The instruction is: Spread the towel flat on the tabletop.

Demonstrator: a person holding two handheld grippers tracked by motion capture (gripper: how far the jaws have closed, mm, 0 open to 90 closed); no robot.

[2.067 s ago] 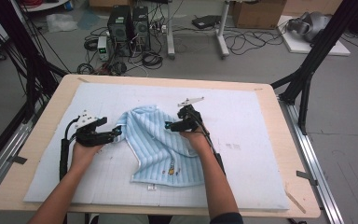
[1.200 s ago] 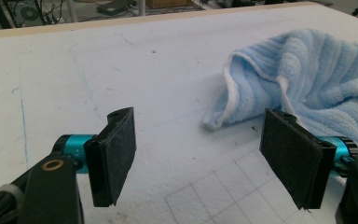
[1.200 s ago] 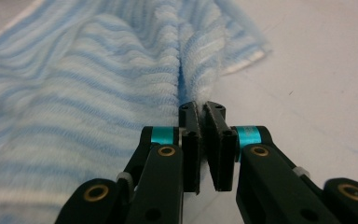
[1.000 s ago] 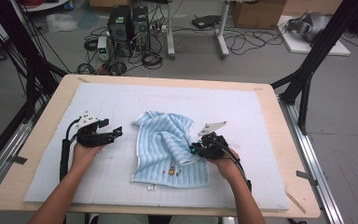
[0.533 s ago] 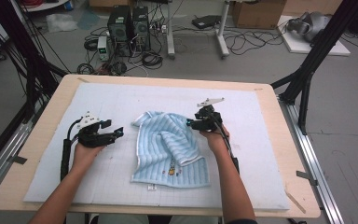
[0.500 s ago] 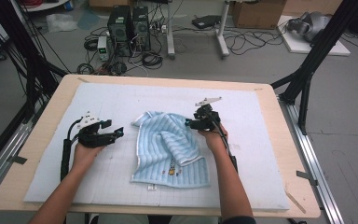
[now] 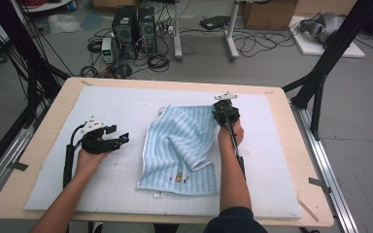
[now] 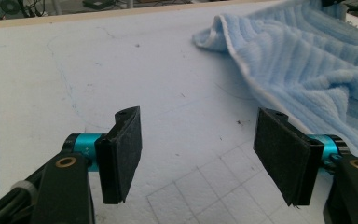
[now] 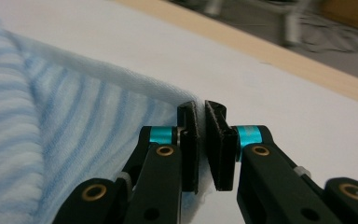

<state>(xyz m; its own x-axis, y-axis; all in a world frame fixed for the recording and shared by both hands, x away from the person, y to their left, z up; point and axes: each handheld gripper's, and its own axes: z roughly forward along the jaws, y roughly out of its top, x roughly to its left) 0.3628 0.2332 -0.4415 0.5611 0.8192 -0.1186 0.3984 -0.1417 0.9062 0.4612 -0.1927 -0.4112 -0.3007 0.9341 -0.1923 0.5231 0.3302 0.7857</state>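
Note:
A light blue striped towel lies rumpled on the white mat, with a fold across its middle. My right gripper is at the towel's far right corner. In the right gripper view its jaws have just been closing, and the right gripper is now shut on the towel's edge. My left gripper rests on the mat to the left of the towel. In the left gripper view the left gripper stands open with nothing between its pads, and the towel lies ahead to its right.
The mat covers most of a wooden table and has a grid drawn on its near part. Black frame posts stand at the table's far corners. Computers and cables lie on the floor beyond.
My right hand moved from the towel's near right side to its far right corner and its jaws closed there. The towel's far edge now lies spread farther right. The left hand kept still.

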